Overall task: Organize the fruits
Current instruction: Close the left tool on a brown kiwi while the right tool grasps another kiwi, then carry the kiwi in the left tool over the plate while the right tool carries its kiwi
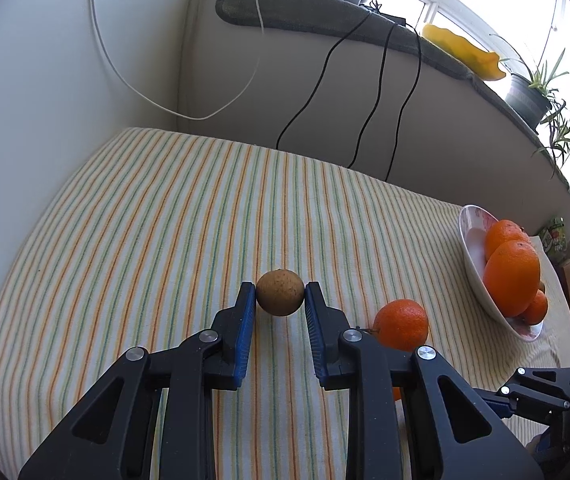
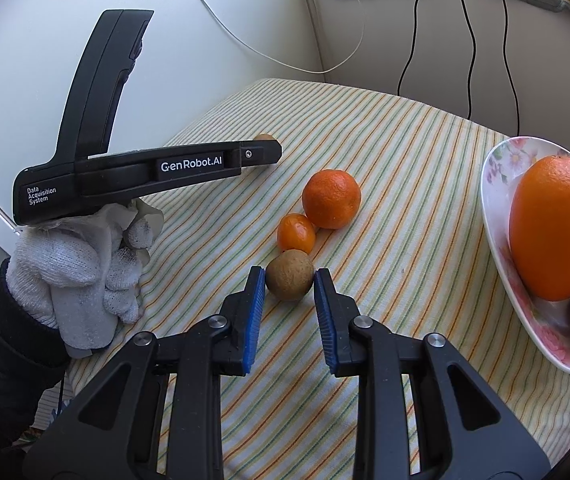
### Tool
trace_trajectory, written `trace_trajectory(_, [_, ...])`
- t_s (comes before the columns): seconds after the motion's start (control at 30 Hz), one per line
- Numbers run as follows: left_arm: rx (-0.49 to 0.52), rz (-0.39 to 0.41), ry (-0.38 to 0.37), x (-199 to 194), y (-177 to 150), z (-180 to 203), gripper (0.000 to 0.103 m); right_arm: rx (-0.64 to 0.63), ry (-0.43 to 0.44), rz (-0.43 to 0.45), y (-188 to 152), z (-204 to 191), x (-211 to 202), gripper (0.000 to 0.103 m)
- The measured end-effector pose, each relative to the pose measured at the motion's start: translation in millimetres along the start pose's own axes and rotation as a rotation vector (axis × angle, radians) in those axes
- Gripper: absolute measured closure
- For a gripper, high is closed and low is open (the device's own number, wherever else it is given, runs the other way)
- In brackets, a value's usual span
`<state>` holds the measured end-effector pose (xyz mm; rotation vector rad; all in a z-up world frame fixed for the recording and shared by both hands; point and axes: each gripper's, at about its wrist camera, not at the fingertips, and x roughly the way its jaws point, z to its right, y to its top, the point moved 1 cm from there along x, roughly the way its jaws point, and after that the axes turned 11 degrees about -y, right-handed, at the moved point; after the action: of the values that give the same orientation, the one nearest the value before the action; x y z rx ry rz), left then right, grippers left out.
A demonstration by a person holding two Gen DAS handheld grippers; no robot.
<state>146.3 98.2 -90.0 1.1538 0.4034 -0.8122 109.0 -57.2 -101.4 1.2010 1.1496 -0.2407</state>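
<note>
1. Left tongs (image 1: 280, 294) have a small brown round fruit (image 1: 279, 292) pinched between the blue pads, both tips touching it, up off the striped cloth (image 1: 145, 220) on the surface.
2. Right tongs (image 2: 289, 282) sit partly open around another brown fruit (image 2: 289, 275) lying on the cloth, tiny gap on each side, so not gripping.
3. Kumquat-sized orange fruit (image 2: 296, 233) touches that brown one, and a mandarin (image 2: 331, 199) sits just behind it.
4. Floral bowl (image 2: 497, 168) on the right holds a big orange (image 2: 556, 232) plus smaller ones.
5. White-gloved hand (image 2: 73, 276) holds the left tool.
</note>
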Motion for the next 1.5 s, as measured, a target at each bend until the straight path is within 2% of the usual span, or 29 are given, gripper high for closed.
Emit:
trace_trajectory(0.23, [0.01, 0.024, -0.021, -15, -3, 11, 0.08, 0.009, 0.005, 0.023, -4, 4, -15, 0.076])
trace_trajectory(0.57, [0.057, 0.048, -0.068, -22, 0, 45, 0.08, 0.048, -0.012, 0.073, -14, 24, -51, 0.076])
trace_trajectory(0.9, [0.114, 0.031, -0.112, -5, 13, 81, 0.08, 0.125, -0.064, 0.128, -22, 62, -83, 0.076])
trace_trajectory(1.23, [0.154, 0.015, -0.152, 14, 24, 107, 0.08, 0.197, -0.152, 0.181, -26, 107, -111, 0.076])
trace_trajectory(1.5, [0.183, -0.002, -0.182, 34, 36, 130, 0.08, 0.241, -0.189, 0.195, -23, 137, -116, 0.076])
